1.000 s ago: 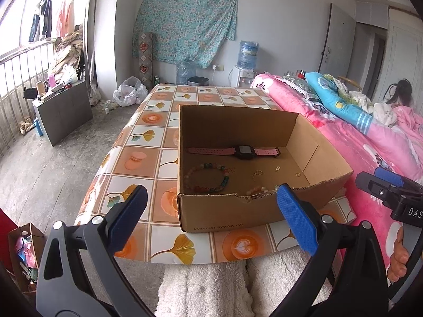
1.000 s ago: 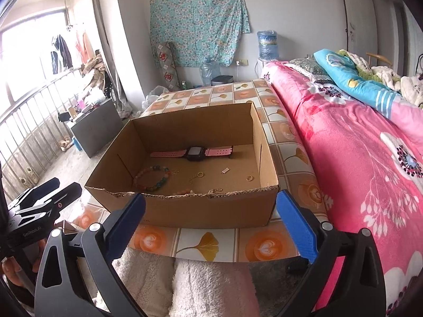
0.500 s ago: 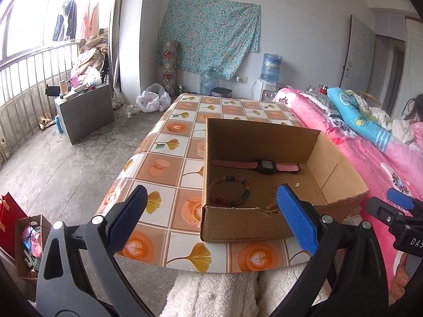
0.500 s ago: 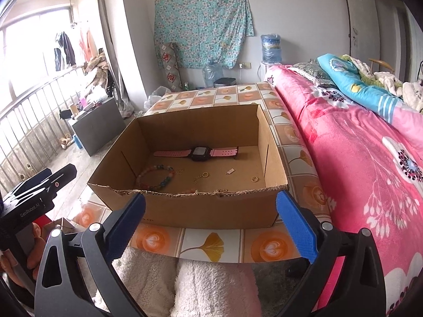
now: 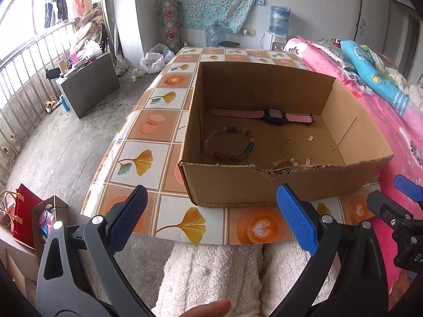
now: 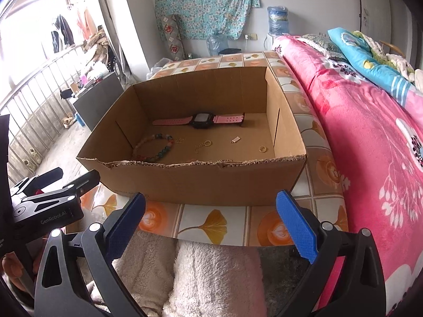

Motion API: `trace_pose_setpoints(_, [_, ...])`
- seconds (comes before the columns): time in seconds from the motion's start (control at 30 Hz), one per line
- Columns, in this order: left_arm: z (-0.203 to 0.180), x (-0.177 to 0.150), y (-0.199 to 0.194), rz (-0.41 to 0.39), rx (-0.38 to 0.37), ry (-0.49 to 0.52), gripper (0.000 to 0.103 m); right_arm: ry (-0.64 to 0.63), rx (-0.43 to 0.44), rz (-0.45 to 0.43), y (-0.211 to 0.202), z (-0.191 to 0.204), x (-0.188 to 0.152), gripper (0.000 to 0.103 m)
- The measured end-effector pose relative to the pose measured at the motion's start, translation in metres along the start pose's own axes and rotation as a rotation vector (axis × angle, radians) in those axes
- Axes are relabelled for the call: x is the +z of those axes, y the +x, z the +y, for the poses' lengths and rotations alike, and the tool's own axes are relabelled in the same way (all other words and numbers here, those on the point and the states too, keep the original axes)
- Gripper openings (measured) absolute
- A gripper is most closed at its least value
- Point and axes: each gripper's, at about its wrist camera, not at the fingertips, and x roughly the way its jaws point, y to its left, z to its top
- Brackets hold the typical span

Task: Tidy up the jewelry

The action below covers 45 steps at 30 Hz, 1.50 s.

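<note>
Both the left gripper [image 5: 210, 218] and the right gripper [image 6: 211, 218] are hovering wide open and empty before a cardboard box [image 5: 232, 185] sitting on the tiled table [image 5: 158, 121]. Inside are lying a pink watch [image 5: 264, 114], far, and a beaded bracelet [image 5: 228, 144], near left.

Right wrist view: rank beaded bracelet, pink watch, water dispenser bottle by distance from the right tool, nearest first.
From the right tool:
1. Beaded bracelet, front left of the cardboard box floor.
2. Pink watch, along the box's back wall.
3. Water dispenser bottle, against the far wall, beyond the table.
</note>
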Motion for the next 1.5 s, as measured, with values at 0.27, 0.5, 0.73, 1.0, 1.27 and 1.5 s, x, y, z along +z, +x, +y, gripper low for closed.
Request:
trace_pose_setpoints(0.27, [-0.017,-0.001,0.012,0.076,-0.007,0.042,0.095,0.035,-0.012,0.047,0.019,-0.003,0.005,0.097])
trace_pose_setpoints(0.5, [-0.023,0.001,0.018,0.112,-0.013,0.062,0.095,0.037,-0.029,0.064,0.026,-0.005,0.006,0.096])
trace_pose_setpoints(0.73, [-0.026,0.006,0.022,0.134,-0.021,0.065,0.095,0.036,-0.042,0.083,0.033,-0.007,0.006,0.096])
trace_pose_setpoints(1.0, [-0.028,0.008,0.026,0.148,-0.028,0.064,0.095,0.027,-0.057,0.098,0.038,-0.007,0.007,0.097])
trace_pose_setpoints(1.27, [-0.028,0.009,0.027,0.149,-0.029,0.064,0.095,0.026,-0.061,0.101,0.041,-0.008,0.009,0.096])
trace_pose_setpoints(1.5, [-0.026,0.011,0.029,0.153,-0.035,0.065,0.095,0.023,-0.068,0.11,0.043,-0.01,0.009,0.096])
